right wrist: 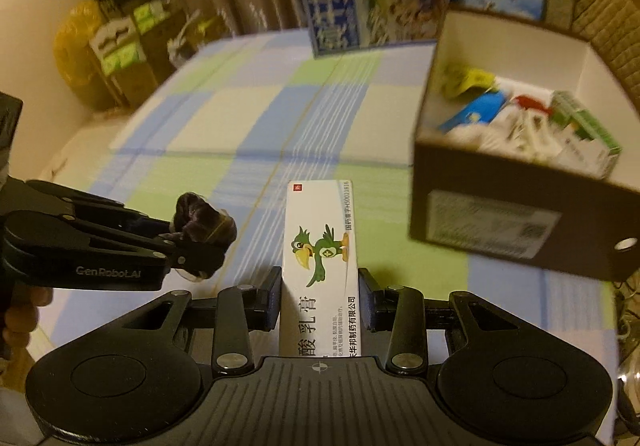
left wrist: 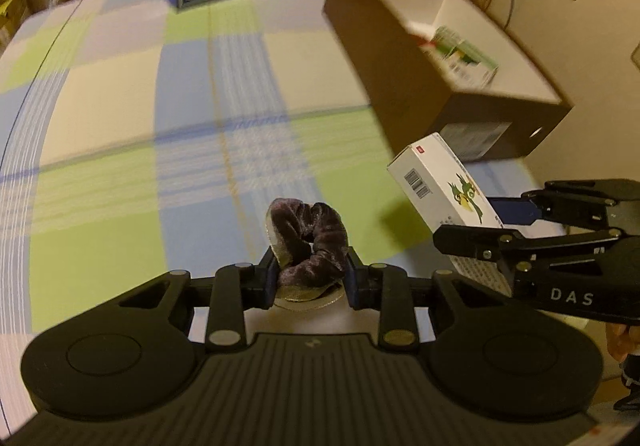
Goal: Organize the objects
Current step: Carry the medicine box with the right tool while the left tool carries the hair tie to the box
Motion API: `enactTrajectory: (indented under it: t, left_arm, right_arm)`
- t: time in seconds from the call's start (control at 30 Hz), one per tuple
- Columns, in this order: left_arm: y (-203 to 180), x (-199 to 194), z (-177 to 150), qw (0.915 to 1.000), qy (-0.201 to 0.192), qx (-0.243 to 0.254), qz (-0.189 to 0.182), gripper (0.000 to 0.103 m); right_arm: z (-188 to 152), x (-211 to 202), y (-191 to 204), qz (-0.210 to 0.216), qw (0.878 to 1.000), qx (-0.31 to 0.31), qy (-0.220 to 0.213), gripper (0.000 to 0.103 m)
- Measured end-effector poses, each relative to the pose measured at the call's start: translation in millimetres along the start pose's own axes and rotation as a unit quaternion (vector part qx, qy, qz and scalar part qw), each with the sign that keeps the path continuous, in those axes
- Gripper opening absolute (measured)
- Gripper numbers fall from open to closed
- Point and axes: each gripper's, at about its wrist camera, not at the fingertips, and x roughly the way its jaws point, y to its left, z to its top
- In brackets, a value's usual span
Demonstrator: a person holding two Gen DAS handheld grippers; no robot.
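Left gripper [left wrist: 310,278] fills the near edge of the left wrist view, jaws clamped on a dark velvet scrunchie [left wrist: 308,242] held above the checked cloth [left wrist: 120,134]. Right gripper [left wrist: 494,226] at right pinches a white medicine box [left wrist: 444,182], near the brown cardboard box [left wrist: 404,86].

Right wrist view: right gripper [right wrist: 319,298] clamped on the medicine box [right wrist: 320,254], cardboard box [right wrist: 496,222] with assorted items to the right. Left gripper [right wrist: 192,246] holds the scrunchie [right wrist: 202,224] at left.
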Motion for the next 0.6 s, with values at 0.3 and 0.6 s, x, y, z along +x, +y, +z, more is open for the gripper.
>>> enactTrajectory:
  t: [0.3,0.6]
  left_arm:
    - [-55.6,-8.7,56.4,0.9973,-0.054,0.042,-0.024,0.027]
    - [-108.6,20.2,119.2,0.9935,-0.078,0.075,-0.036,0.027]
  right_arm:
    - [31.9,-51.9,-52.1,-0.026,0.997,0.052,-0.058,0.035]
    - [74.7,-77.4,-125.1,-0.056,0.989,0.093,-0.101,0.035]
